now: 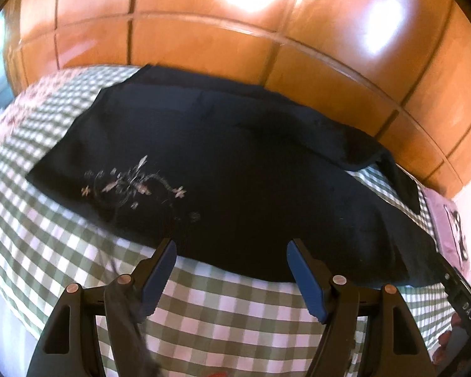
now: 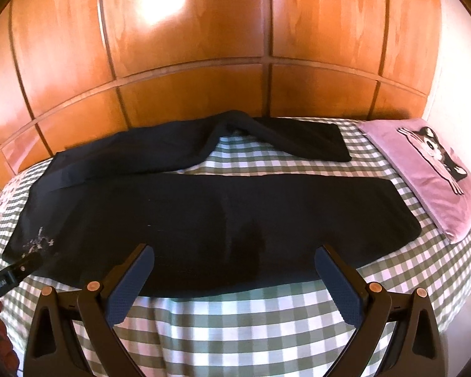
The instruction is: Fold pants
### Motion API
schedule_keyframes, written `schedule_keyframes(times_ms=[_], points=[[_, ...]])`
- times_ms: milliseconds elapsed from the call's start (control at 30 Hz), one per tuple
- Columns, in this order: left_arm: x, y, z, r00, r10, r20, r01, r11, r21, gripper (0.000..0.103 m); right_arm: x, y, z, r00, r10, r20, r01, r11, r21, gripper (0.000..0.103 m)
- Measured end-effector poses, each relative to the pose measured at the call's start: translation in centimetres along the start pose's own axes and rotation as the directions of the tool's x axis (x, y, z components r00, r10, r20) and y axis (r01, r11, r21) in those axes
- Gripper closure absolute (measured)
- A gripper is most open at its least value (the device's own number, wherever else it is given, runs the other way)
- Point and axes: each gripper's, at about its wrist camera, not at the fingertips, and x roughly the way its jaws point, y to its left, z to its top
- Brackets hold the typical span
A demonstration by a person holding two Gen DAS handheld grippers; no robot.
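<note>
Dark navy pants (image 2: 204, 216) lie spread across a bed, waist at the left with pale embroidery (image 1: 135, 182), legs running to the right. The near leg lies flat; the far leg (image 2: 292, 139) bends and kinks near the wooden wall. My left gripper (image 1: 230, 246) hovers open over the near edge of the pants beside the embroidery, nothing between its blue pads. My right gripper (image 2: 235, 253) stands open over the near leg's front edge, also with nothing in it. The left gripper's tip (image 2: 22, 267) shows at the left edge of the right wrist view.
The bed wears a green-and-white checked sheet (image 2: 235, 330). A pink pillow (image 2: 430, 176) with a cat picture lies at the right end. A wooden panelled wall (image 2: 235, 47) rises close behind the bed. A floral cloth (image 1: 18, 116) covers the far left corner.
</note>
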Motion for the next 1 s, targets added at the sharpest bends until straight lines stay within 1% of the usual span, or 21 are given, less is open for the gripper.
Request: schedule_keyframes(times_ms=[100, 167, 200, 267, 400, 467, 533, 600, 633, 667, 700, 767, 800, 900, 967, 1000], points=[[1.0, 1.7, -0.1, 1.0, -0.003, -0.027, 0.002, 0.998, -0.056, 0.029, 0.5, -1.0, -0.1, 1.0, 0.018, 0.005, -0.018, 1.0, 0.022, 0.0], [1.7, 3.1, -0.1, 0.999, -0.004, -0.049, 0.0, 0.995, -0.101, 0.029, 1.3, -1.8, -0.2, 0.997, 0.079, -0.013, -0.078, 0.996, 0.047, 0.0], [2.0, 3.7, -0.1, 0.998, -0.009, -0.054, 0.002, 0.992, -0.123, 0.029, 2.0, -2.5, -0.4, 0.992, 0.113, -0.053, -0.109, 0.991, 0.073, 0.0], [2.6, 5.2, -0.3, 0.998, -0.006, -0.056, -0.003, 0.986, -0.169, 0.029, 2.8, -3.7, -0.8, 0.987, 0.132, -0.096, -0.119, 0.985, 0.128, 0.0], [3.2, 7.1, -0.6, 0.999, 0.003, -0.05, -0.014, 0.973, -0.228, 0.029, 3.9, -6.6, -1.9, 0.98, 0.163, -0.115, -0.131, 0.96, 0.246, 0.0], [3.2, 7.9, -1.0, 0.999, 0.014, -0.038, -0.023, 0.969, -0.247, 0.03, 4.3, -8.6, -2.5, 0.972, 0.214, -0.093, -0.174, 0.929, 0.327, 0.0], [3.3, 8.5, -1.3, 1.0, 0.017, -0.023, -0.022, 0.966, -0.257, 0.03, 4.7, -10.5, -3.2, 0.964, 0.258, -0.07, -0.206, 0.883, 0.422, 0.0], [3.5, 8.9, -1.5, 1.0, 0.01, -0.003, -0.011, 0.961, -0.276, 0.03, 5.5, -12.4, -3.7, 0.955, 0.294, -0.047, -0.228, 0.822, 0.522, 0.0], [3.4, 9.0, -1.6, 1.0, 0.009, 0.008, -0.007, 0.96, -0.281, 0.03, 6.0, -13.3, -4.1, 0.949, 0.313, -0.036, -0.237, 0.784, 0.573, 0.001], [3.5, 9.1, -1.6, 1.0, 0.008, 0.018, -0.003, 0.958, -0.286, 0.03, 6.3, -14.0, -4.4, 0.944, 0.327, -0.029, -0.243, 0.754, 0.61, 0.003], [3.8, 9.3, -1.5, 1.0, 0.007, 0.026, 0.0, 0.957, -0.288, 0.03, 6.7, -14.9, -4.8, 0.939, 0.344, -0.008, -0.256, 0.713, 0.652, 0.005], [3.9, 9.4, -1.4, 0.999, 0.009, 0.045, 0.004, 0.96, -0.28, 0.03, 7.2, -15.7, -5.1, 0.935, 0.354, 0.029, -0.275, 0.672, 0.688, 0.015], [4.1, 9.5, -1.3, 0.999, 0.007, 0.049, 0.007, 0.96, -0.278, 0.03, 7.4, -16.3, -5.1, 0.933, 0.354, 0.058, -0.29, 0.65, 0.703, 0.018], [4.4, 10.4, -1.2, 0.997, -0.015, 0.07, 0.036, 0.952, -0.303, 0.03, 8.2, -17.2, -4.9, 0.933, 0.345, 0.105, -0.312, 0.625, 0.716, 0.024], [4.6, 11.2, -1.1, 0.996, -0.031, 0.089, 0.059, 0.941, -0.334, 0.03, 8.8, -18.2, -4.9, 0.931, 0.338, 0.138, -0.328, 0.607, 0.724, 0.034], [4.8, 11.5, -0.9, 0.995, -0.033, 0.096, 0.064, 0.938, -0.342, 0.03, 9.2, -18.5, -4.9, 0.933, 0.331, 0.14, -0.323, 0.6, 0.732, 0.037]])
